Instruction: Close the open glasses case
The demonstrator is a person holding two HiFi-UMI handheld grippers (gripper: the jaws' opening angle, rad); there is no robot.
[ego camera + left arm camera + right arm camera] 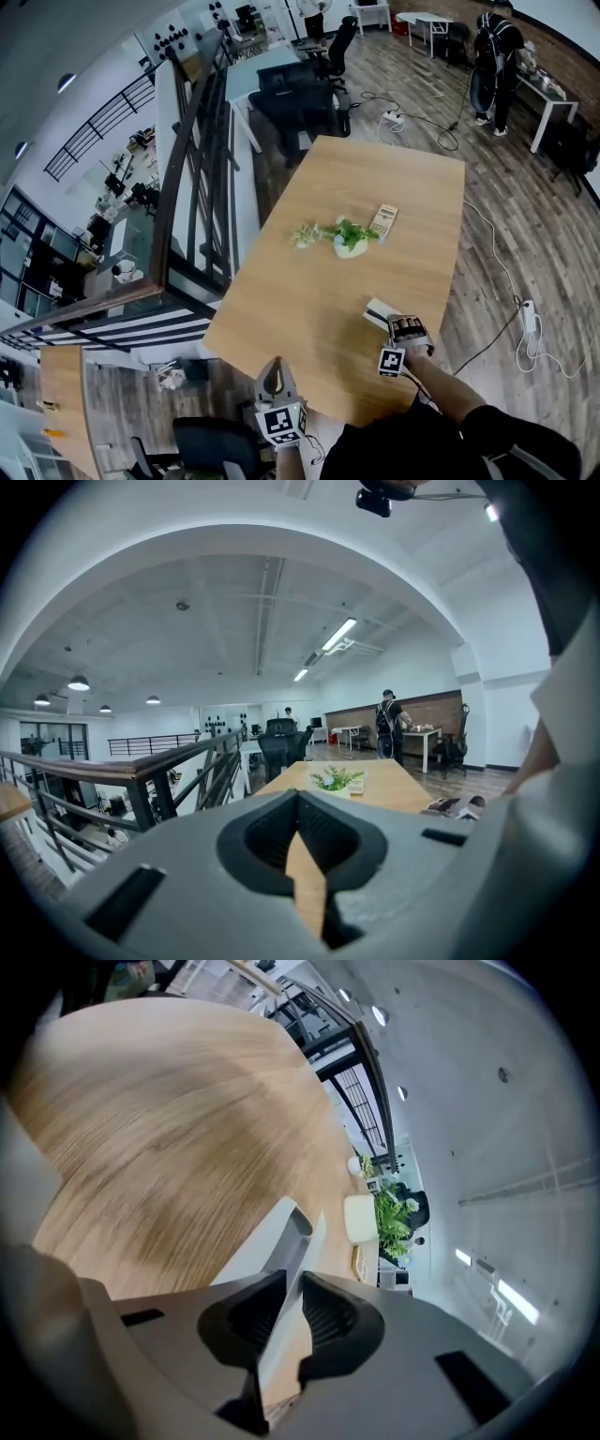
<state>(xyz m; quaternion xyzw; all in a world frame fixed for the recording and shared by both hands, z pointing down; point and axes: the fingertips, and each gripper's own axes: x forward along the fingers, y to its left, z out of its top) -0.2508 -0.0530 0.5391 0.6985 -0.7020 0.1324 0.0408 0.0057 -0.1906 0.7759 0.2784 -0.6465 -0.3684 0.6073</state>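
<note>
Office tabletop, pale wood; right claw slightly parted around glasses case lid, left claw closed.

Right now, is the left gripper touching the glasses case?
Apart. The head view shows the left gripper at the near edge of the table, with bare wood between it and the glasses case.

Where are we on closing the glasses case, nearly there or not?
Done: the right gripper is at the glasses case. In hand: its white flap sits between slightly parted jaws, not visibly pinched. Remaining: a gap shows between flap and body, so the case looks unclosed. The left gripper is shut and empty.
</note>
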